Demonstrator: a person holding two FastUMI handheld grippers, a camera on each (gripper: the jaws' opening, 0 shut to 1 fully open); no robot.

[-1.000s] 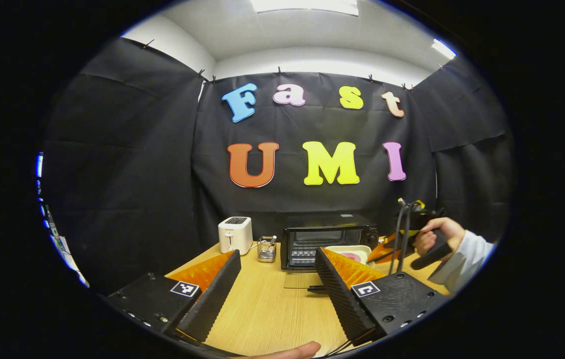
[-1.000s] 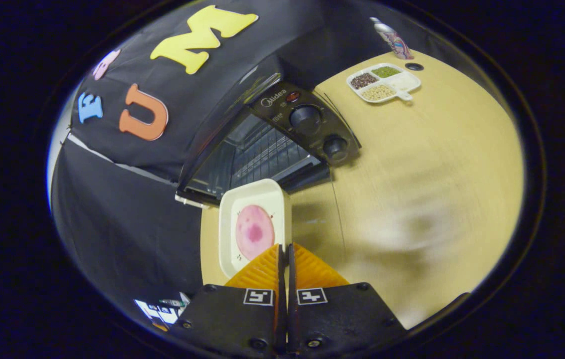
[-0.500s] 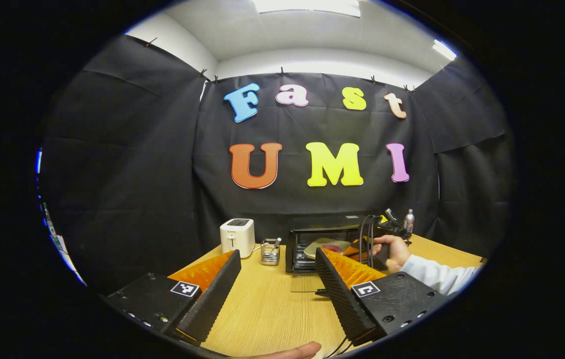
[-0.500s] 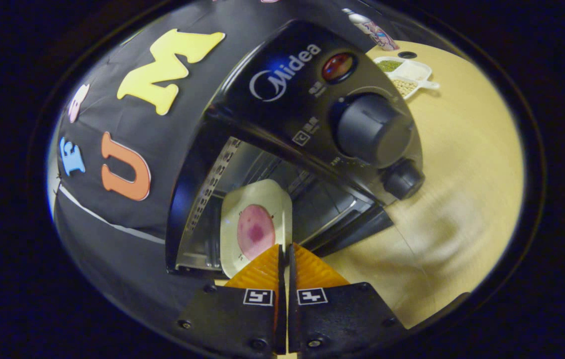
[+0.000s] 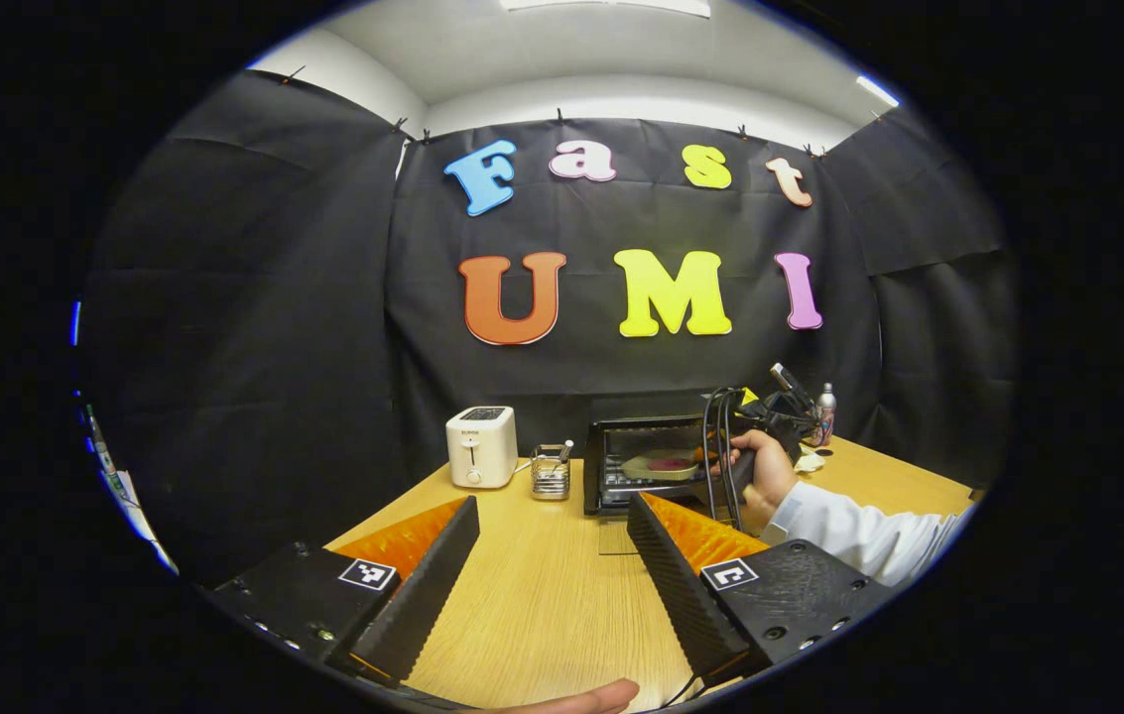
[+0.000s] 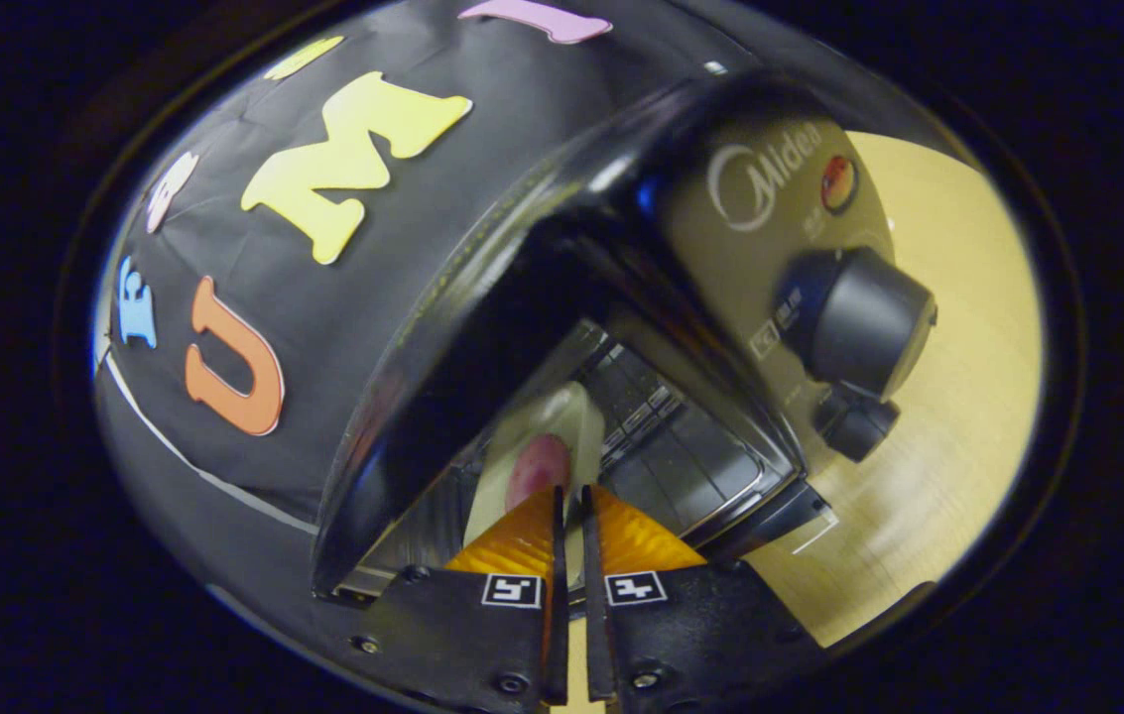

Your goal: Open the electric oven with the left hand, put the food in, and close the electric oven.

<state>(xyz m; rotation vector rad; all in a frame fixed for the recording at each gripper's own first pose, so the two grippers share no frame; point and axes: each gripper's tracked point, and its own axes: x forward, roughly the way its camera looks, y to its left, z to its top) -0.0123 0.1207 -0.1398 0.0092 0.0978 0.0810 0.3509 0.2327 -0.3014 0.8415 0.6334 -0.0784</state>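
Since half a second ago the right gripper point(image 6: 568, 506) has pushed further forward, so the white tray point(image 6: 542, 436) with the pink slice of food point(image 6: 540, 464) now sits inside the oven point(image 6: 621, 327) cavity instead of at its mouth. Its fingers are closed to a narrow slit, pinching the near rim of the tray between them. In the right gripper view the oven's control panel with its two knobs point(image 6: 854, 317) looms at the right, and the wire rack shows beside the tray. In the left gripper view the left gripper point(image 5: 552, 555) hovers over the wooden surface point(image 5: 542, 615), well back from the oven point(image 5: 651, 456), its fingers spread wide with nothing between them. The oven door point(image 5: 621, 535) lies folded down flat in front of the cavity. A hand point(image 5: 765, 476) in a white sleeve holds the other gripper at the oven's opening, the tray point(image 5: 661, 464) visible inside. A white toaster point(image 5: 482, 446) and a small wire basket point(image 5: 550, 471) stand to the left of the oven, and a bottle point(image 5: 824, 415) stands behind the hand.
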